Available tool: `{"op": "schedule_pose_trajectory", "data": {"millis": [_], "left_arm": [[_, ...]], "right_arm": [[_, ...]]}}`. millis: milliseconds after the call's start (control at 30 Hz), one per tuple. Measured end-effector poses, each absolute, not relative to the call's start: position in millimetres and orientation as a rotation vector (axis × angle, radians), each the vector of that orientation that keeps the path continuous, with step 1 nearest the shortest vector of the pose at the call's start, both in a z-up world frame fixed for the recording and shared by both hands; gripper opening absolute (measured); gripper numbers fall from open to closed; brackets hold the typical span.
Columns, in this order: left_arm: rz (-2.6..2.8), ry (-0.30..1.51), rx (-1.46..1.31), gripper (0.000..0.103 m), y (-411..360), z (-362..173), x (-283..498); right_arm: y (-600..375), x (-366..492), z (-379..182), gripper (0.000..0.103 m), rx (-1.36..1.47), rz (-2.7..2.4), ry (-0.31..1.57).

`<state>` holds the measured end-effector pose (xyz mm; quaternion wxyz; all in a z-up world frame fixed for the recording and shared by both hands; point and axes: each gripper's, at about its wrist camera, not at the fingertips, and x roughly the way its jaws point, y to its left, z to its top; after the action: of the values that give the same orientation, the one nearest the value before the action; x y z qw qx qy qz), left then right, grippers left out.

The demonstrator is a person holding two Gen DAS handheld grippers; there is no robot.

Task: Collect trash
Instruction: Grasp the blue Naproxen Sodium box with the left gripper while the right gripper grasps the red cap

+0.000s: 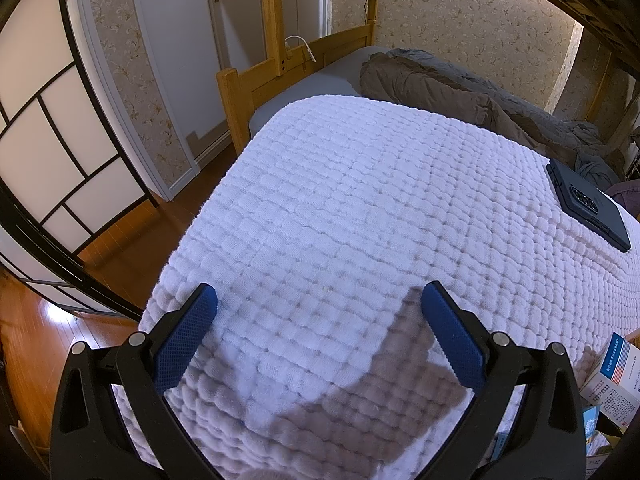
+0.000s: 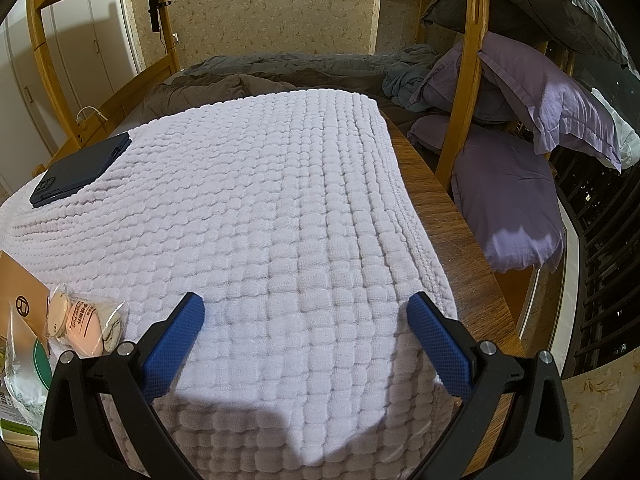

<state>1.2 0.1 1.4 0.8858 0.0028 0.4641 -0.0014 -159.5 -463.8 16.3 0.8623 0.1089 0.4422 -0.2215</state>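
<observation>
A white quilted blanket [image 1: 360,220] covers a table, also filling the right wrist view [image 2: 280,200]. My left gripper [image 1: 319,298] hovers open above the blanket's near edge, nothing between its blue pads. My right gripper [image 2: 306,306] is open over the blanket too, empty. At the lower left of the right wrist view lies a clear packet of pink and beige makeup puffs [image 2: 86,320] beside a brown card [image 2: 22,300] and clear plastic packaging [image 2: 20,384]. In the left wrist view, printed boxes [image 1: 612,376] sit at the lower right.
A dark blue phone [image 1: 588,204] lies face down on the blanket [image 2: 80,170]. Bare wooden tabletop [image 2: 448,216] shows right of the blanket. Purple pillows [image 2: 508,200] and a bed's wooden post [image 2: 460,100] stand at right. A grey duvet [image 1: 440,84] lies beyond.
</observation>
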Motion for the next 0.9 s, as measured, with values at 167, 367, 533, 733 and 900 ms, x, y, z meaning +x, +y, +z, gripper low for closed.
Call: {"op": "schedule_pose_trajectory", "data": {"millis": [167, 367, 533, 733, 900], "left_arm": [[-0.013, 0.965, 0.012, 0.102, 0, 5, 3], [-0.085, 1.024, 0.047, 0.102, 3, 15, 2], [-0.220, 0.983, 0.038, 0.102, 1, 38, -26], [-0.478, 0.881, 0.076, 0.102, -19, 83, -88], [-0.642, 0.867, 0.140, 0.102, -43, 90, -131]], "right_arm": [[-462, -163, 16, 0.099, 0.224, -0.452, 0.928], [-459, -167, 18, 0.099, 0.218, -0.402, 0.972], [-455, -193, 29, 0.099, 0.321, -0.357, 0.966], [-425, -236, 51, 0.099, 0.319, -0.278, 0.916], [-382, -266, 69, 0.099, 0.168, -0.225, 0.860]]}}
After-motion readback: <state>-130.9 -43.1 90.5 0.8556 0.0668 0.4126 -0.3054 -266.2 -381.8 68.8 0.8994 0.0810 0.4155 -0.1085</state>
